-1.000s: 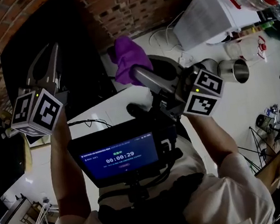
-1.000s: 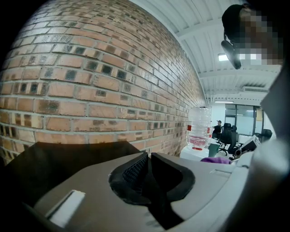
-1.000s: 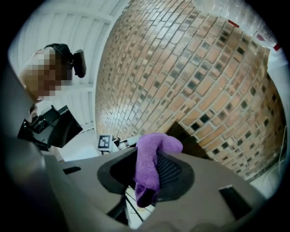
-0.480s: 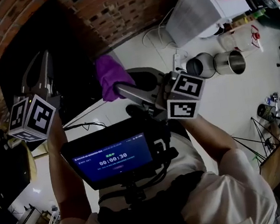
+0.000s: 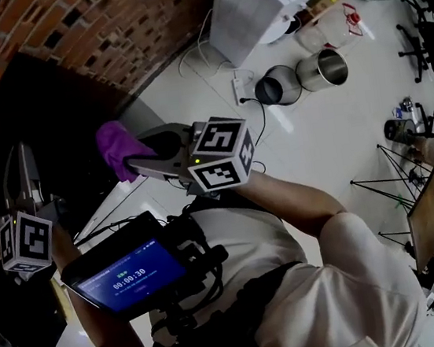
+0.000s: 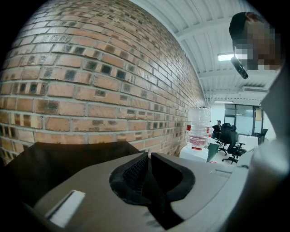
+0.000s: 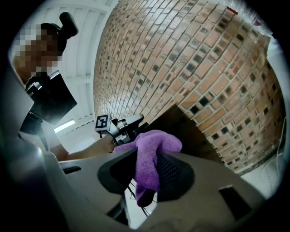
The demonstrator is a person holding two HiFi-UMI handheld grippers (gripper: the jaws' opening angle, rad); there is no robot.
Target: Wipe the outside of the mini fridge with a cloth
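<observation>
Fridge [image 5: 52, 127]: black box, back tight against the brick wall [image 5: 63, 30]. Its right side faces bare white floor [image 5: 316, 140], with open room there. Two metal pots [image 5: 273, 90] stand well apart from the fridge on that side, with a power strip between them and it.

Hard to read: the fridge's faces are all dark and its edges barely show. Its near, lower part is hidden behind the chest screen [image 5: 131, 277] and the left arm. The left gripper view shows only a flat dark face under the bricks.

Left claw [image 5: 23, 155]: over the fridge's left part, pads pressed together, nothing between them. Contact with the fridge cannot be told.

Right claw [image 5: 138, 162]: at the fridge's right edge, clamped at a middling gap on the purple cloth [image 5: 116, 146]. The cloth bunches beyond the tips toward the fridge and a tail hangs below the pads. Whether it touches the fridge cannot be told.
</observation>
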